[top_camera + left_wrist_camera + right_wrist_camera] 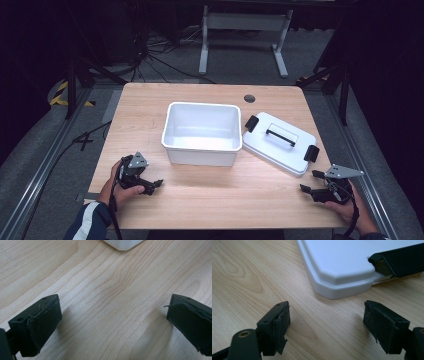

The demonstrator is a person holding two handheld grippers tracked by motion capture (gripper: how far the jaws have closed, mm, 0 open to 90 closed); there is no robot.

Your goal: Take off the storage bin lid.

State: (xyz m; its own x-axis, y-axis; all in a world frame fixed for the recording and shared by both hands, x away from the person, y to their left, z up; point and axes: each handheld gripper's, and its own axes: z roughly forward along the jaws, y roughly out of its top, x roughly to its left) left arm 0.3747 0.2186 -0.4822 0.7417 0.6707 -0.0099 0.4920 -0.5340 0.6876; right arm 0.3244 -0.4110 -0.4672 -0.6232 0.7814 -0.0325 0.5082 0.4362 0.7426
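An empty white bin [201, 133] stands in the middle of the wooden table [210, 195]. Its white lid [279, 142], with a black handle and black side clips, lies flat to the right of it. My left gripper [156, 185] rests open near the front left edge, short of the bin, whose corner [123, 244] shows far ahead. My right gripper [310, 181] is open at the front right, just before the lid. The lid's corner [342, 277] and one black clip [398, 262] lie close ahead of its jaws.
A round cable hole [249, 98] sits near the table's far edge. Behind the table stands a white desk frame [243, 30] among floor cables. Bare wood [110, 302] lies between both pairs of jaws.
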